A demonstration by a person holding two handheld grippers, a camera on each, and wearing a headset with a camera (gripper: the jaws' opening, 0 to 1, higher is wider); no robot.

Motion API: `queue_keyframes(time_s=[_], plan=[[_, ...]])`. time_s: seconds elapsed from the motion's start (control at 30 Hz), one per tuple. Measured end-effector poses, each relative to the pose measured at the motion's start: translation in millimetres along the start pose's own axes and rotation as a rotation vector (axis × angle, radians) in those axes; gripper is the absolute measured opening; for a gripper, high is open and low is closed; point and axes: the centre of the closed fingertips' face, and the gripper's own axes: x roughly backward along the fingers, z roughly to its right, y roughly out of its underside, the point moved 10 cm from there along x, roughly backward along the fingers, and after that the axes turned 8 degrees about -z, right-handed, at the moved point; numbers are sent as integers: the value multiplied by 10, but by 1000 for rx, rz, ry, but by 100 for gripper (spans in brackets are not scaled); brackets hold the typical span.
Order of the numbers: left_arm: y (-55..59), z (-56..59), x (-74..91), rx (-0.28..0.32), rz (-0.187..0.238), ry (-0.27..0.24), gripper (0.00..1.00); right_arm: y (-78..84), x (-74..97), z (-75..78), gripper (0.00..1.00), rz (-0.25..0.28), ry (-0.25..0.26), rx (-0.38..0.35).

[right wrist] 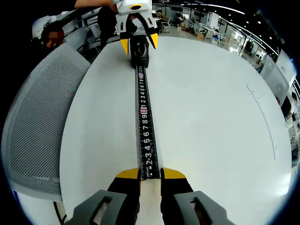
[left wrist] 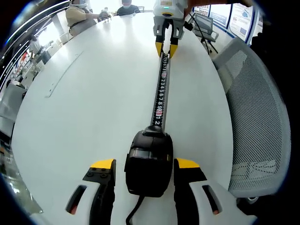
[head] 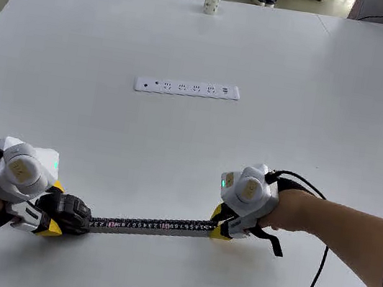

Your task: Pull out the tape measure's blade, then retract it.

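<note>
Tape measure drawn out between two grippers at the near edge of the table.

The left gripper [head: 54, 218] has its yellow-tipped jaws closed against the sides of the black tape measure case [left wrist: 149, 161], which sits on the white table [head: 176, 148] at the person's left. The right gripper [right wrist: 151, 174] has its jaws narrowed to a pinch on the free end of the blade [right wrist: 144, 117]. The blade runs straight between the two, numbers up, low along the tabletop. Further back lies a white power strip [head: 187, 87], and at the far edge a paper cup [head: 213, 0] stands upright; what is in it I cannot tell. A grey mesh chair [left wrist: 253, 108] stands beside the table.
</note>
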Motion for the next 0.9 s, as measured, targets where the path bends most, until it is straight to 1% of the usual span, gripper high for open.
queue_keyframes(time_s=[0.1, 0.13, 0.2, 0.23, 0.3, 0.5, 0.53, 0.57, 0.6, 0.63, 0.67, 0.7, 0.73, 0.83, 0.9], plan=[[10, -6, 3, 14, 3, 4, 51, 3, 4, 13, 14, -3, 2, -1], [6, 1, 11, 29, 8, 9, 53, 7, 6, 18, 16, -6, 5, -6], [1, 18, 24, 35, 13, 17, 57, 13, 12, 18, 21, -15, 11, -16], [1, 22, 28, 37, 14, 21, 58, 17, 13, 23, 25, -17, 12, -17], [-14, 32, 48, 46, 30, 25, 63, 29, 24, 29, 29, -22, 15, -20], [-24, 60, 77, 41, 30, 40, 74, 54, 80, 31, 35, -19, -1, -34], [-27, 75, 77, 41, 33, 51, 77, 45, 95, 18, 37, -4, -17, -42], [-27, 91, 77, 45, 32, 67, 82, 39, 103, 12, 39, 0, -21, -43], [-24, 130, 77, 50, 24, 104, 85, 36, 112, 5, 41, 7, -25, -45], [-22, 181, 73, 38, 14, 148, 90, 28, 115, -10, 44, 13, -39, -52], [-18, 200, 65, 31, 5, 150, 98, 26, 113, -19, 46, 14, -45, -57], [3, 214, 70, 17, -27, 153, 98, 23, 113, -30, 49, 12, -50, -60], [-5, 224, 59, 27, -11, 154, 99, 23, 111, -37, 52, 9, -52, -61], [1, 226, 69, 43, 0, 157, 99, 32, 93, -65, 60, 0, -58, -73], [8, 223, 70, 52, 1, 156, 99, 41, 82, -89, 64, -2, -73, -90]])
